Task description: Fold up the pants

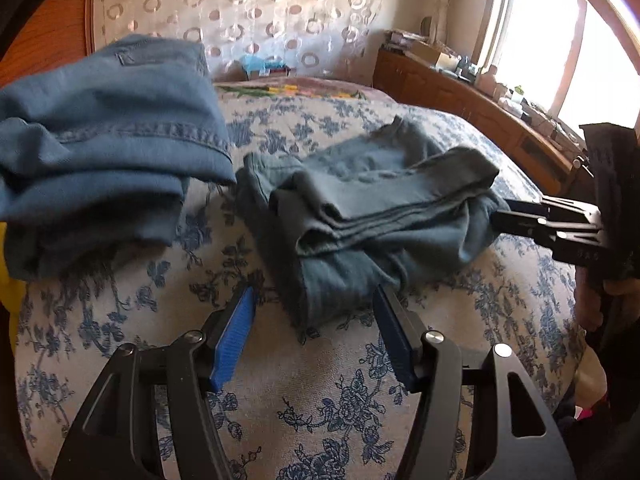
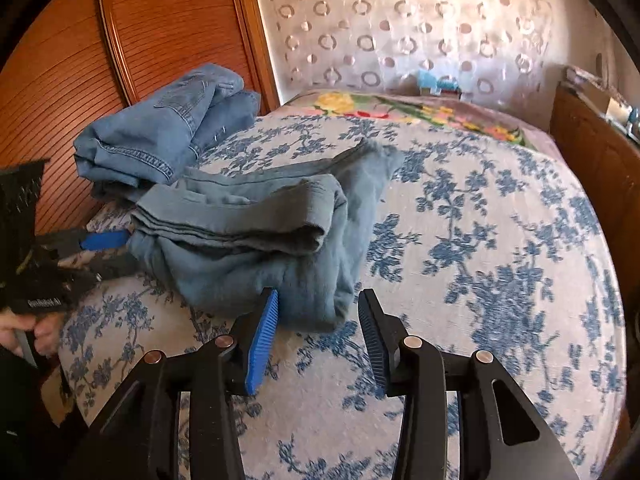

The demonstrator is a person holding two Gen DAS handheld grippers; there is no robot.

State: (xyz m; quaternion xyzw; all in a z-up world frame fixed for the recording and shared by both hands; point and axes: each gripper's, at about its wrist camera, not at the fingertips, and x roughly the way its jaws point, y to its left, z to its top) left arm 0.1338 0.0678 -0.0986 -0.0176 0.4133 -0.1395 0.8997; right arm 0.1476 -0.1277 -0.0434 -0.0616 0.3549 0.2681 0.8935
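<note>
The grey-blue pants (image 1: pixel 372 216) lie in the middle of the bed (image 1: pixel 320 400), already doubled over into a thick bundle with several layers stacked on top. I judge the folding mostly done: what remains is squaring it up, since the near end slumps down in a loose lump and one corner pokes out at the far side.

My left claw (image 1: pixel 316 332) hangs released just before the near end of the bundle, its jaws spread to either side of the cloth and gripping nothing. My right claw (image 2: pixel 316 332) is likewise spread wide at the bundle's right edge; its blue pad (image 2: pixel 262 344) seems to brush the fabric, though the blur leaves me unsure.

A folded pair of blue jeans (image 2: pixel 160 136) sits at the far left of the bed, close beside the pants, so anything pushed leftward could bump it. A wooden wardrobe (image 2: pixel 80 60) stands behind it. A cluttered wooden cabinet (image 1: pixel 480 104) runs along the right under the window (image 1: pixel 560 40), well apart from my work.
</note>
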